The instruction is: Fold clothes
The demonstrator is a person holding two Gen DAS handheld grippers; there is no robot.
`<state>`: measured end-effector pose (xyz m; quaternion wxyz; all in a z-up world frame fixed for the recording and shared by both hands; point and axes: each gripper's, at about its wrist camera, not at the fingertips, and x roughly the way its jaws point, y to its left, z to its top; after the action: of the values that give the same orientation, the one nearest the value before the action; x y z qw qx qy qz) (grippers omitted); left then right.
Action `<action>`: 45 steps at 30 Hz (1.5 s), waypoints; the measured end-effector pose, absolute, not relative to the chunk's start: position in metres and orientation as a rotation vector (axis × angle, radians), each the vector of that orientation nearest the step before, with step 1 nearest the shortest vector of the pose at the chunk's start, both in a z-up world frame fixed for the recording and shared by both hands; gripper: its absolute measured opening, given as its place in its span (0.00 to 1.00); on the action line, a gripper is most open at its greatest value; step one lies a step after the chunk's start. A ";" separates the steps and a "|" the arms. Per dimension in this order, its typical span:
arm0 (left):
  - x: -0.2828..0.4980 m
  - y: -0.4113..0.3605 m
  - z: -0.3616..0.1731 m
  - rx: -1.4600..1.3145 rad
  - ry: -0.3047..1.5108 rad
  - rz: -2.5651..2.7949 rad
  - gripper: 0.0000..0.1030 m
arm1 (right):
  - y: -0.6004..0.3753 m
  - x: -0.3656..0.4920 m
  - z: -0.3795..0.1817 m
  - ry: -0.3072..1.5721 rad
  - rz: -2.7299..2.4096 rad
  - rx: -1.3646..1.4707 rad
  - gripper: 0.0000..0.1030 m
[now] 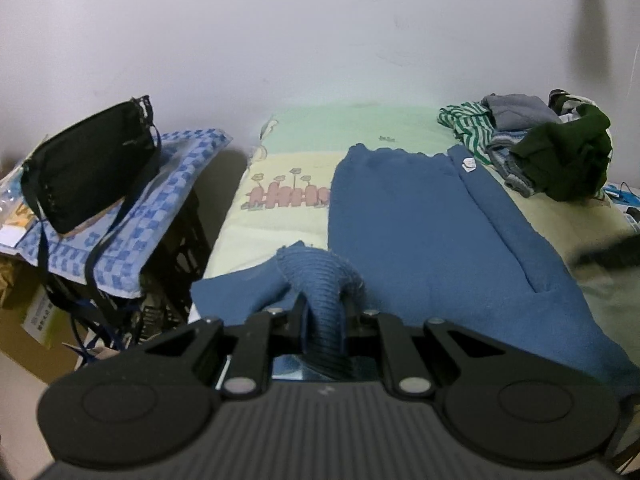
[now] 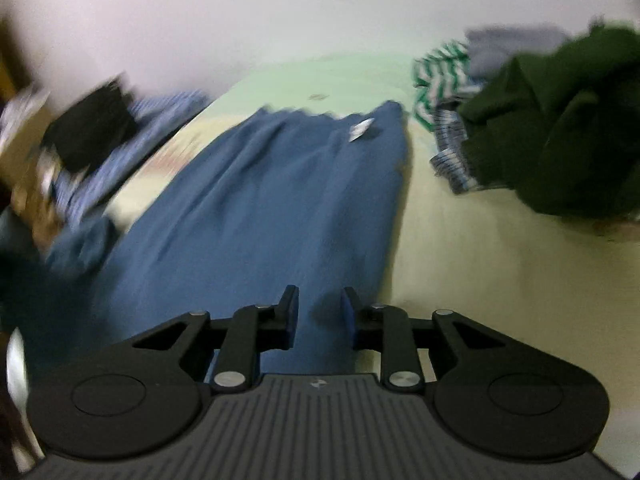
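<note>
The blue sweater lies spread along the bed, its hem at the far end and a white tag showing on a folded-over strip ahead and to the right of the left hand-held gripper. That gripper is pinching the sweater's ribbed cuff, the knit bunched between its jaws, with the sleeve crumpled just ahead and to its left. The right hand-held gripper hovers with its jaws spread above the near part of the sweater, holding nothing — its view is blurred, so it seems to be in motion.

The step in hand looks like carrying the sleeve across the body. To do it well, keep the grip on the cuff firm but lift only enough to clear the fabric, then lay the sleeve flat and parallel to the long edge — no twist in the ribbing. The free gripper could press the body down so it does not drag. The pile of other clothes sits far ahead to the right, well clear.
</note>
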<state>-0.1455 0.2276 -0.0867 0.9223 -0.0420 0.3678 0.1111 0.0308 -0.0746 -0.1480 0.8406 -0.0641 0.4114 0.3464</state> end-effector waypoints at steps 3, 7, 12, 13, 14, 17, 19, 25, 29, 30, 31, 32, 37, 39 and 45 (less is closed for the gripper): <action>-0.135 0.233 -0.090 -0.084 0.759 0.213 0.11 | -0.090 -0.027 -0.143 0.886 0.786 -0.283 0.28; -0.121 0.239 -0.091 -0.050 0.763 0.180 0.11 | -0.105 -0.107 -0.146 0.878 0.794 -0.459 0.35; -0.104 0.246 -0.088 -0.046 0.767 0.144 0.11 | -0.099 -0.154 -0.160 0.797 0.718 -0.584 0.37; -0.103 0.247 -0.086 -0.043 0.765 0.146 0.11 | -0.097 -0.157 -0.165 0.778 0.695 -0.604 0.37; -0.104 0.247 -0.083 -0.047 0.758 0.150 0.11 | -0.094 -0.160 -0.171 0.762 0.672 -0.623 0.37; -0.108 0.247 -0.073 -0.058 0.734 0.170 0.11 | -0.092 -0.160 -0.181 0.725 0.615 -0.646 0.34; -0.115 0.246 -0.064 -0.056 0.706 0.216 0.11 | -0.098 -0.160 -0.177 0.720 0.622 -0.602 0.23; -0.137 0.245 -0.037 -0.057 0.648 0.314 0.11 | -0.112 -0.154 -0.154 0.688 0.748 -0.507 0.17; -0.138 0.237 -0.046 -0.046 0.682 0.360 0.11 | -0.102 -0.157 -0.173 0.713 0.861 -0.593 0.21; -0.139 0.235 -0.048 -0.043 0.690 0.372 0.11 | -0.099 -0.159 -0.179 0.716 0.884 -0.639 0.22; -0.139 0.233 -0.051 -0.040 0.699 0.383 0.11 | -0.099 -0.160 -0.182 0.698 0.878 -0.680 0.23; -0.140 0.229 -0.054 -0.026 0.703 0.395 0.11 | -0.099 -0.162 -0.184 0.684 0.873 -0.714 0.23; -0.147 0.225 -0.063 -0.050 0.722 0.455 0.11 | -0.119 -0.148 -0.176 0.761 0.927 -0.643 0.19; -0.153 0.229 -0.056 -0.078 0.716 0.477 0.11 | -0.124 -0.146 -0.175 0.776 0.959 -0.654 0.16; -0.166 0.216 -0.034 -0.051 0.661 0.511 0.11 | -0.138 -0.144 -0.158 0.817 1.041 -0.625 0.00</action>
<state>-0.1663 0.2160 -0.0343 0.9137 -0.0249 0.3210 0.2482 -0.1438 -0.1383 -0.1578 0.7439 -0.2854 0.3731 0.4753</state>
